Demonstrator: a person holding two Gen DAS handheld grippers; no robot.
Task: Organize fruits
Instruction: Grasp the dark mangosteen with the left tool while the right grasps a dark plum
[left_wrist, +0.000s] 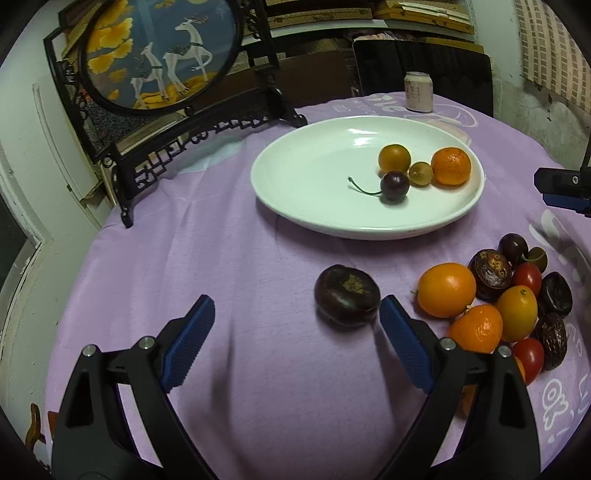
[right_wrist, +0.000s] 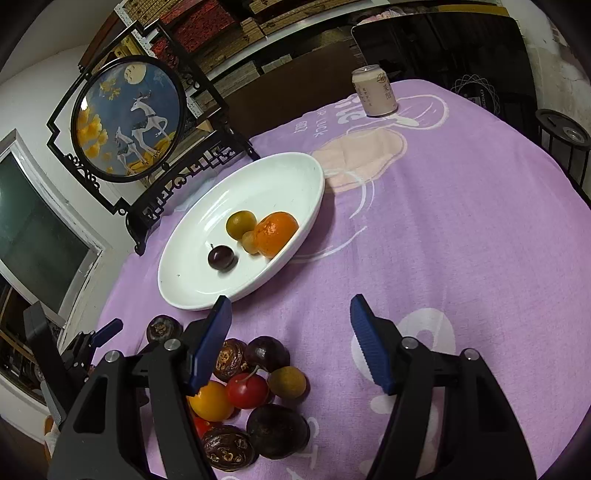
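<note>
A white plate on the purple cloth holds an orange, two small yellow-green fruits and a dark cherry. A dark purple fruit lies alone on the cloth, just ahead of my open, empty left gripper, close to its right fingertip. A pile of fruits lies to the right. In the right wrist view my right gripper is open and empty above the cloth, with the pile at its left finger and the plate ahead.
A framed round deer picture on a black stand stands at the back left. A drink can stands behind the plate, also in the right wrist view. The right gripper's tip shows at the right edge.
</note>
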